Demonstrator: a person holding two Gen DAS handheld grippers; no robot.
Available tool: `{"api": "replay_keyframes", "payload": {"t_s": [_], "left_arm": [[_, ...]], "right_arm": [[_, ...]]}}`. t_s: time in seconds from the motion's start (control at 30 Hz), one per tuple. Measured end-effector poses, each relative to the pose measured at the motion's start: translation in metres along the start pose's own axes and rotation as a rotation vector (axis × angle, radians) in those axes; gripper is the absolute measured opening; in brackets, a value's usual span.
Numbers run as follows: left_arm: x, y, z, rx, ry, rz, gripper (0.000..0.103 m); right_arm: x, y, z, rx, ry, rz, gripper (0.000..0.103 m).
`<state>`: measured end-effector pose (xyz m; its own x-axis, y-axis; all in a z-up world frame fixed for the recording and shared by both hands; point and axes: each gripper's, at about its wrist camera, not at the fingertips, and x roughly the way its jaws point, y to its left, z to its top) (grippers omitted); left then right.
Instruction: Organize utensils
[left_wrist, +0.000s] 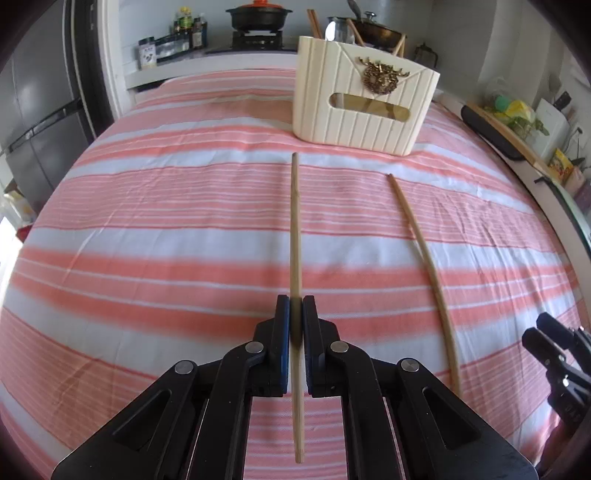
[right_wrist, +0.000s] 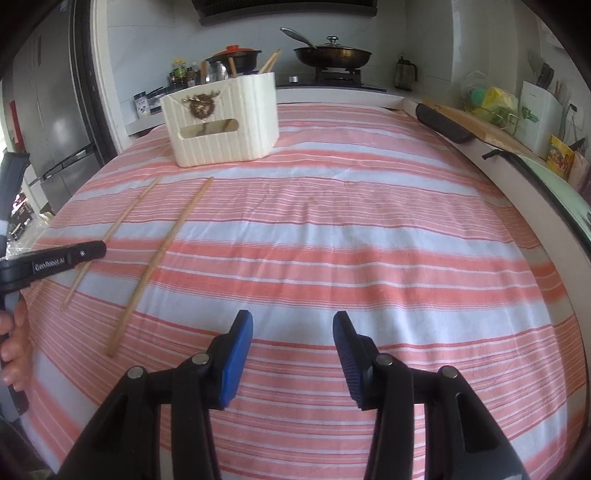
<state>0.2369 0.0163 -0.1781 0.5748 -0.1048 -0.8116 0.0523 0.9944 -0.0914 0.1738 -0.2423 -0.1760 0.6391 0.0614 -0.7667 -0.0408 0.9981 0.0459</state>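
Left tool (left_wrist: 296, 314) grips chopstick (left_wrist: 295, 229) mid-cloth (left_wrist: 147, 221).

It was a home kitchen: a lidded frying pan (right_wrist: 332, 53) sat on the stove (right_wrist: 338, 75) at twelve o'clock, a fridge (right_wrist: 55, 129) at nine.

Chopstick (left_wrist: 295, 229) in left hand-held gripper (left_wrist: 296, 306)

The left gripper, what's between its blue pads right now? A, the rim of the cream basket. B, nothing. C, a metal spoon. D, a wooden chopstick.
D: the left gripper is shut on a wooden chopstick, while the second chopstick lies loose on the striped cloth.
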Motion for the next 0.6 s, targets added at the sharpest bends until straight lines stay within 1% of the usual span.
{"api": "replay_keyframes", "payload": {"t_s": [0.07,0.13,0.2,0.23,0.27,0.33,0.37,0.4,0.47,0.5,0.6], "left_arm": [[-0.006,0.008,-0.009,-0.007,0.001,0.014,0.005],[-0.011,0.013,-0.018,-0.013,-0.001,0.023,0.005],[-0.016,0.016,-0.024,-0.011,-0.006,0.034,0.005],[-0.017,0.016,-0.026,-0.009,-0.008,0.038,0.005],[-0.018,0.016,-0.029,-0.007,-0.008,0.037,0.005],[-0.020,0.014,-0.033,0.002,-0.014,0.038,0.005],[-0.021,0.012,-0.035,0.010,-0.017,0.040,0.005],[-0.022,0.010,-0.036,0.018,-0.019,0.038,0.005],[-0.023,0.005,-0.040,0.029,-0.022,0.028,0.005],[-0.024,0.001,-0.041,0.037,-0.024,0.026,0.005],[-0.026,-0.009,-0.045,0.054,-0.026,0.007,0.005]], "right_arm": [[0.000,0.024,0.011,-0.014,0.015,0.081,0.046],[0.006,0.051,0.022,-0.037,0.024,0.145,0.046],[0.017,0.075,0.030,-0.066,0.044,0.183,0.046],[0.025,0.086,0.034,-0.087,0.055,0.183,0.046],[0.033,0.095,0.036,-0.112,0.071,0.168,0.046],[0.050,0.103,0.036,-0.135,0.111,0.130,0.042],[0.055,0.103,0.035,-0.135,0.120,0.112,0.032],[0.053,0.101,0.035,-0.134,0.097,0.101,0.023],[0.051,0.093,0.031,-0.129,0.099,0.051,0.008],[0.049,0.086,0.029,-0.115,0.098,0.030,0.006],[0.038,0.056,0.018,-0.065,0.091,-0.025,0.006]]}}
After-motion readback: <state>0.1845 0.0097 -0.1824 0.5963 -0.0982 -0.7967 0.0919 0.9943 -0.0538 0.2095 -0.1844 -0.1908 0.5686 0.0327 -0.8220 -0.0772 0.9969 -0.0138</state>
